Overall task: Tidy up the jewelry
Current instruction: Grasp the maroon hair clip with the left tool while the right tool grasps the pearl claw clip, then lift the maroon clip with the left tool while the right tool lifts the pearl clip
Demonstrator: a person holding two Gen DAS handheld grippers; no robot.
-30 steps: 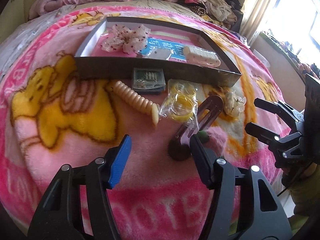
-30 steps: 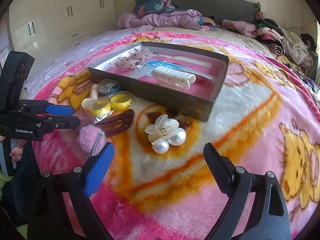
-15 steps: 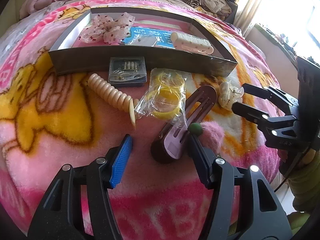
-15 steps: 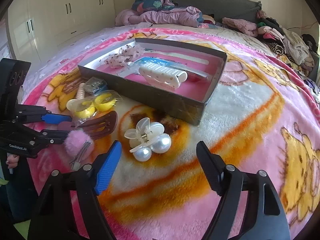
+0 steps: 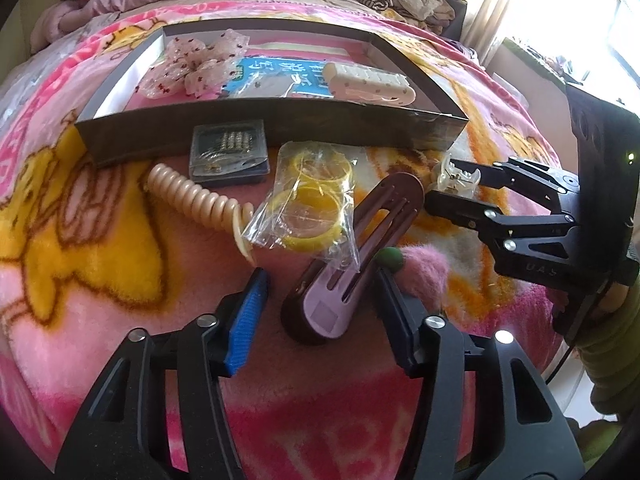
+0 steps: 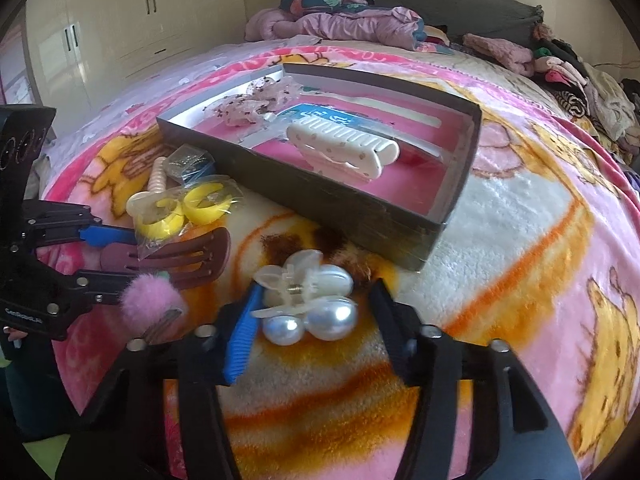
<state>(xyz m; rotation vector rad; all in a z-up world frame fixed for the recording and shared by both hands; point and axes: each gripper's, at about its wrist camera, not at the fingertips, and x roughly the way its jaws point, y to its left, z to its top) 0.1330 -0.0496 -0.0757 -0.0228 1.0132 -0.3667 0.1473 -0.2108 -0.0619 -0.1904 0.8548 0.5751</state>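
On the bed blanket (image 6: 520,216), a pearl clip (image 6: 308,304) is straddled by the closing right tongs (image 6: 314,300) and a brown barrette (image 5: 352,256) by the closing left tongs (image 5: 320,284), neither yet gripped.

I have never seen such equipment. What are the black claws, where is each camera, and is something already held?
No machine arm is here: a person holds two hand tools, each with two jaws and a wide-angle camera looking forward along them. One picture comes from the left gripper, the other from the right gripper. Both work over a pink blanket on a bed, near a grey tray. The left jaws are closing around a brown hair clip; the right jaws are closing around a pearl claw clip. The pads do not seem to press either yet, so nothing is held. A bag of yellow rings lies nearby.
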